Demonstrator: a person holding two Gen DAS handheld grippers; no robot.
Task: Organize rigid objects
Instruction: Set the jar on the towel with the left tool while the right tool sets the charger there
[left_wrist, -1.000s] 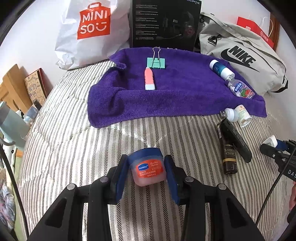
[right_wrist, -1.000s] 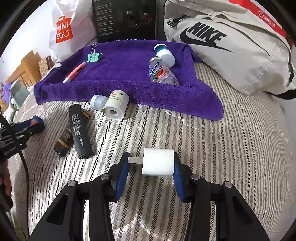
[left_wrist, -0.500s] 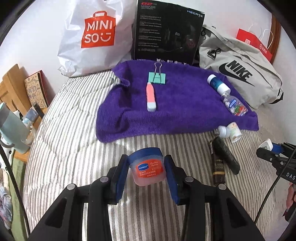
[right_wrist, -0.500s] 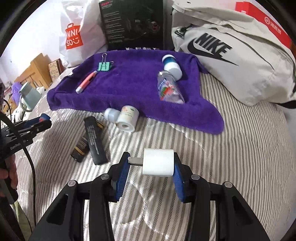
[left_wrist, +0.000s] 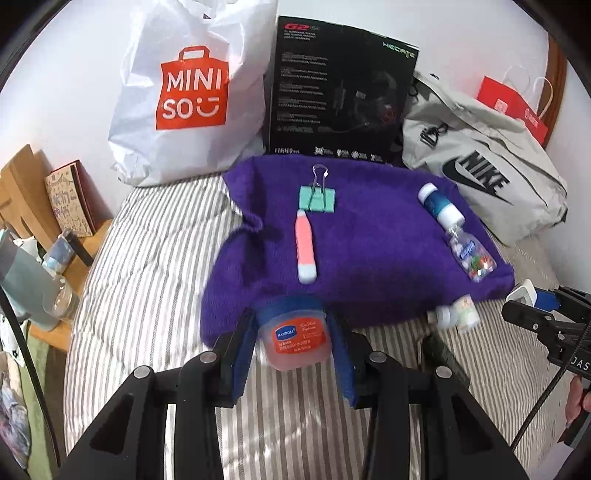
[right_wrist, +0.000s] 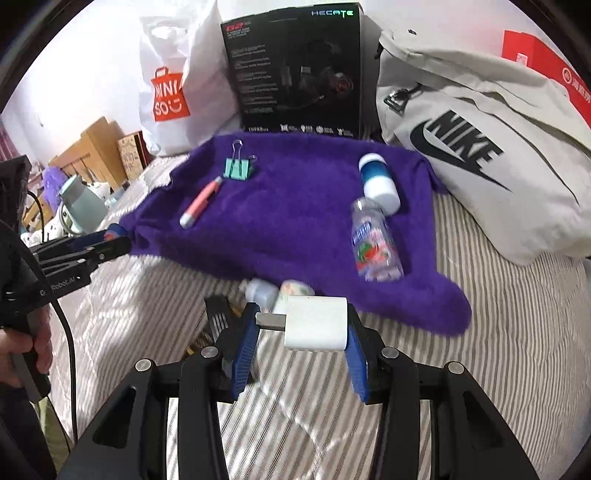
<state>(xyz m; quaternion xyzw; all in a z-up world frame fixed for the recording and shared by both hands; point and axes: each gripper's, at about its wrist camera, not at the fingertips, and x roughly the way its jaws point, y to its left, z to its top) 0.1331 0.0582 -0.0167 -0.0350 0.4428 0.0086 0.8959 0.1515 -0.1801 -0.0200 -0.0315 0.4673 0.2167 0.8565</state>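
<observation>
Over the striped bedcover (left_wrist: 155, 280), just short of the purple towel (left_wrist: 362, 251): left gripper (left_wrist: 293, 345) clenched on a blue-lidded lip balm jar (left_wrist: 293, 338), label facing the camera, carried clear of the bed. Best brought forward level and set down upright on bare towel before loosening the grip (a round jar laid on its side on soft pile seems likely to roll).

Open room at the towel's left portion, left of the pink utility knife (left_wrist: 306, 249) and the green binder clip (left_wrist: 317, 197) touching its far end. Near-left hem bunched into a fold, so a landing a little inside that edge looks safer than on it. Wide bare stretch in the middle, between knife and the blue-and-white bottle (left_wrist: 439, 205), with the clear sanitizer bottle (left_wrist: 471, 254) lying just beyond it toward the right hem.

Further right: right gripper (right_wrist: 301, 332) squeezed on a white charger plug (right_wrist: 316, 325), metal prong pointing left against one pad. Directly ahead and below, a small white pill bottle (right_wrist: 293, 290) and its loose cap (right_wrist: 260, 290) at the towel's near edge, plus a black elongated thing (right_wrist: 218, 319), partly hidden. Worth lifting over these, not through. Free towel ahead in the centre; near-right corner droops and tapers, so poor footing there.
</observation>
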